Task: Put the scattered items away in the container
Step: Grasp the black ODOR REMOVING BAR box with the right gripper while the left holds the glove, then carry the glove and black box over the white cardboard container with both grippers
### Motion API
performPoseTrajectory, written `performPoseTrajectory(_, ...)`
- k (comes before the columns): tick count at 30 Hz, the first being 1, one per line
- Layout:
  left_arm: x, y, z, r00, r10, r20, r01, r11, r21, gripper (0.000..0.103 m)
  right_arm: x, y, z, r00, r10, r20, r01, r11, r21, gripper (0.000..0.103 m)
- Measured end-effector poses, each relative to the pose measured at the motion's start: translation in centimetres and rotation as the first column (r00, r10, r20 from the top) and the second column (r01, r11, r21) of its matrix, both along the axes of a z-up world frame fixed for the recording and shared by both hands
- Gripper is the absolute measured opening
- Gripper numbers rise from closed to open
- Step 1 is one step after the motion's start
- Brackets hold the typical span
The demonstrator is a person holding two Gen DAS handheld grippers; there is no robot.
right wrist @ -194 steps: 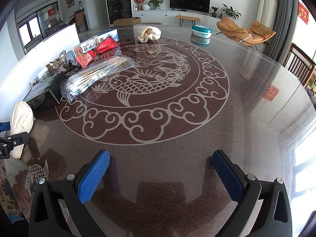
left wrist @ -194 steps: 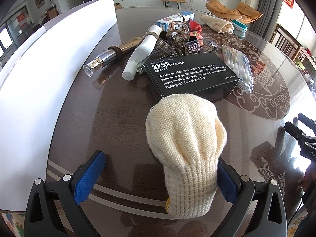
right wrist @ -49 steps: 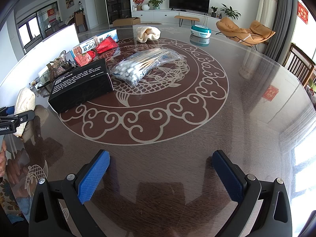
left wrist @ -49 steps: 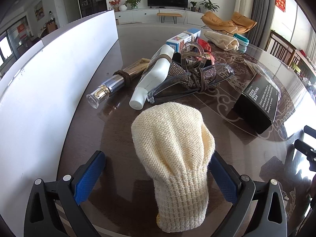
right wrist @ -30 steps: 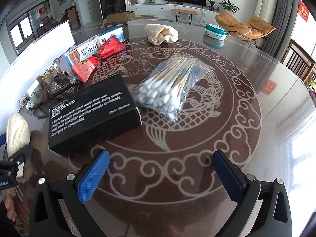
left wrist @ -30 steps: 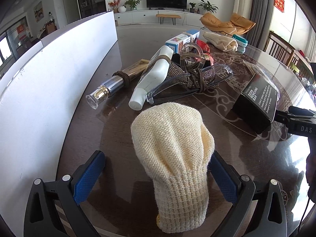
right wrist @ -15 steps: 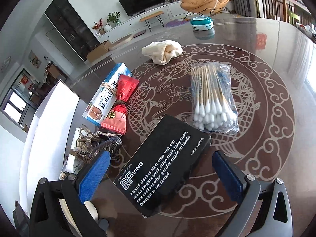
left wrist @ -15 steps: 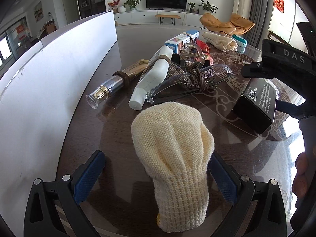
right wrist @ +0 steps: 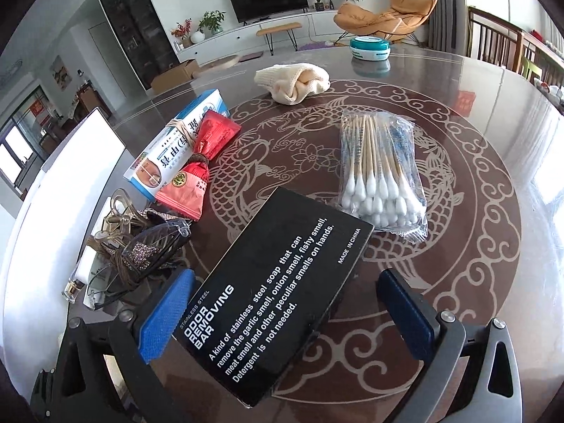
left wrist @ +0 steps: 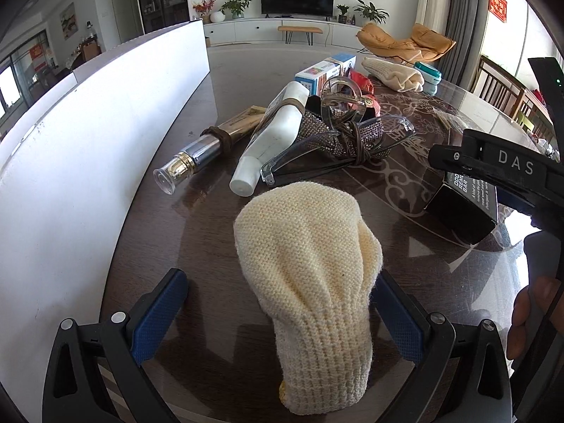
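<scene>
Now the right gripper [right wrist: 282, 313] has dropped lower than half a second ago — its spread fingers straddle the black box [right wrist: 273, 296] without touching. Beside the white container [left wrist: 88, 148], the left gripper [left wrist: 278, 313] stays open around the cream glove [left wrist: 310, 275].

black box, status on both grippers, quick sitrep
Right gripper open, straddling the black box, not clamped. Left gripper open around the knit glove. Cotton swab bag beside the box, apart.

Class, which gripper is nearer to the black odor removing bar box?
Right. The right gripper straddles the black box, jaws open on either side. The left gripper sits apart, around the cream knitted glove.
</scene>
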State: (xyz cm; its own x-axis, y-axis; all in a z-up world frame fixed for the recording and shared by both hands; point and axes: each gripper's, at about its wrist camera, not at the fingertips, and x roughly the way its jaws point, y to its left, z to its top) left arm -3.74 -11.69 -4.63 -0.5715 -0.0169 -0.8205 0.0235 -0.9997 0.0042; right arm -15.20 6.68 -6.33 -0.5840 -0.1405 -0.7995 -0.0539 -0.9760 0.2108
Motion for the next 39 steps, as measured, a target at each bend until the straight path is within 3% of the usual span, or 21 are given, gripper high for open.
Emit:
performPoseTrajectory(7,0.1,-0.1,0.1,1.000,-0.015,0.002,0.015,1.000,0.006,0.103,0.6,0.4,0.1,0.989,0.146,-0.034,-0.146,0.989,-0.010,0.100)
performPoseTrajectory(9,0.3,-0.1,0.1,1.000,-0.026,0.003,0.026,1.000,0.006,0.103,1.1,0.9,0.3,0.978,0.206,-0.043,-0.207,0.978,-0.018,0.089)
performPoseTrajectory(14,1.0,0.0,0.1,0.999,-0.037,0.005,0.037,0.999,-0.003,0.103,3.0,1.7,1.5,0.961,0.269,-0.058,-0.263,0.960,0.097,0.074)
performPoseTrajectory(16,1.3,-0.1,0.1,1.000,-0.023,0.004,0.023,1.000,-0.003,0.103,3.4,1.4,1.7,0.957,0.284,-0.065,-0.275,0.954,0.118,0.075)
performPoseTrajectory(18,1.1,-0.1,0.1,1.000,-0.004,0.006,0.004,1.000,-0.005,0.103,2.9,0.8,1.2,0.961,0.274,-0.046,-0.265,0.954,0.143,0.093)
performPoseTrajectory(19,0.9,-0.1,0.1,1.000,0.003,0.012,-0.003,1.000,-0.005,0.103,2.6,0.5,0.9,0.965,0.261,-0.037,-0.253,0.955,0.153,0.096)
performPoseTrajectory(24,-0.1,-0.1,0.2,0.999,0.024,0.047,-0.024,1.000,-0.004,0.103,1.4,0.0,-0.4,0.979,0.204,-0.013,-0.199,0.967,0.157,0.094)
performPoseTrajectory(25,-0.1,-0.1,0.3,0.999,0.023,0.046,-0.023,1.000,-0.003,0.101,1.7,0.0,-0.4,0.979,0.201,-0.023,-0.195,0.966,0.168,0.091)
performPoseTrajectory(26,0.1,0.0,0.5,0.999,0.019,0.031,-0.019,1.000,-0.005,0.086,2.0,0.0,-0.2,0.977,0.209,-0.035,-0.199,0.963,0.184,0.075)
performPoseTrajectory(27,0.3,0.1,0.8,1.000,0.008,0.016,-0.008,1.000,-0.004,0.063,2.2,0.1,-0.1,0.975,0.219,-0.039,-0.207,0.959,0.195,0.060)
performPoseTrajectory(28,0.5,0.3,1.0,1.000,-0.003,0.010,0.003,1.000,-0.011,0.051,2.4,0.4,-0.1,0.972,0.231,-0.039,-0.220,0.959,0.180,0.060)
performPoseTrajectory(29,0.5,0.4,1.2,1.000,-0.007,0.013,0.007,1.000,-0.012,0.046,2.8,0.7,0.0,0.971,0.237,-0.040,-0.227,0.959,0.169,0.060)
performPoseTrajectory(34,2.2,-0.3,1.8,1.000,-0.018,0.011,0.017,0.995,0.096,0.042,6.0,2.5,0.9,0.964,0.260,-0.061,-0.254,0.962,0.097,0.059)
performPoseTrajectory(39,4.8,0.9,3.3,0.998,-0.061,-0.026,0.062,0.998,0.022,0.042,10.1,2.9,1.8,0.942,0.325,-0.086,-0.325,0.946,0.010,0.059)
